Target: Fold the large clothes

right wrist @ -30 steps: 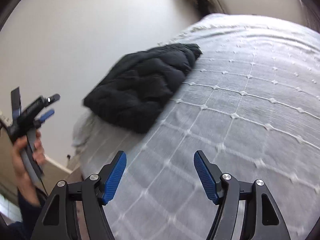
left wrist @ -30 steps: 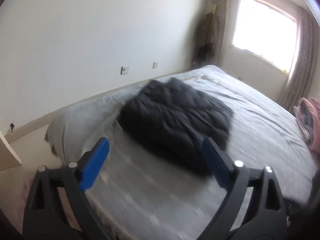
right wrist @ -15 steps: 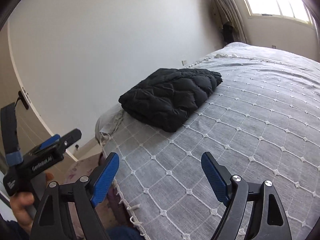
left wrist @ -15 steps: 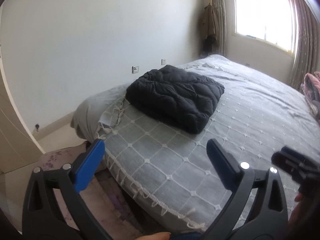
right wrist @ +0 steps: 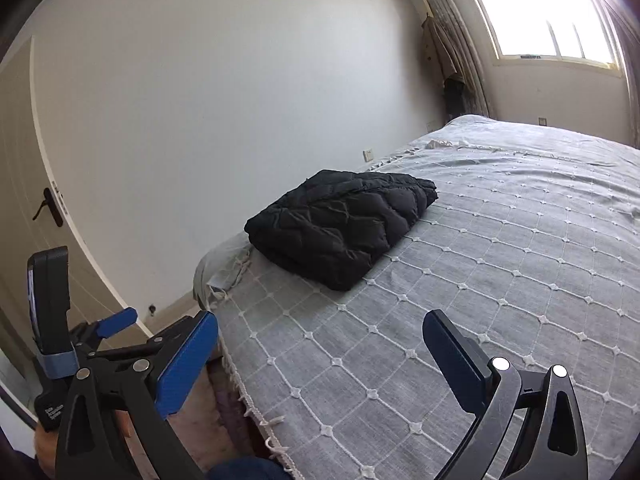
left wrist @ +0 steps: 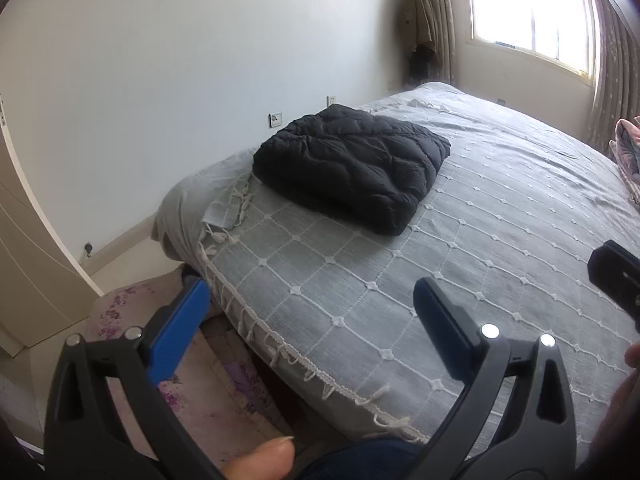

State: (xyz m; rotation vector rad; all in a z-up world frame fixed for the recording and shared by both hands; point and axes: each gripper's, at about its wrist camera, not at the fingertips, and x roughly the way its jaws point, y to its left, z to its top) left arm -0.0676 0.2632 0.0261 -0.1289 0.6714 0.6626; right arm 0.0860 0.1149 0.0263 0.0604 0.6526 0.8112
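Note:
A black quilted jacket (left wrist: 352, 164) (right wrist: 340, 224) lies folded into a thick rectangle near the far left corner of the bed (left wrist: 500, 248) (right wrist: 520, 264). Nothing touches it. My left gripper (left wrist: 310, 292) hangs open over the bed's near edge, well short of the jacket, with nothing between its blue pads. My right gripper (right wrist: 320, 320) is also back from the jacket, its jaws opening wide and empty. The left gripper (right wrist: 60, 340) also shows at the left edge of the right wrist view, held by a hand.
The grey bedspread has a white grid and a fringed edge (left wrist: 320, 376). A floral rug (left wrist: 132, 312) lies on the floor left of the bed, beside a door (right wrist: 24, 200). A pink bundle (left wrist: 630, 156) sits at the bed's right edge. A window (left wrist: 528, 12) is at the back.
Both grippers have drawn back from the jacket toward the bed's near edge, so it looks smaller and farther. The right gripper's jaws have spread wider. The jacket has stayed in place.

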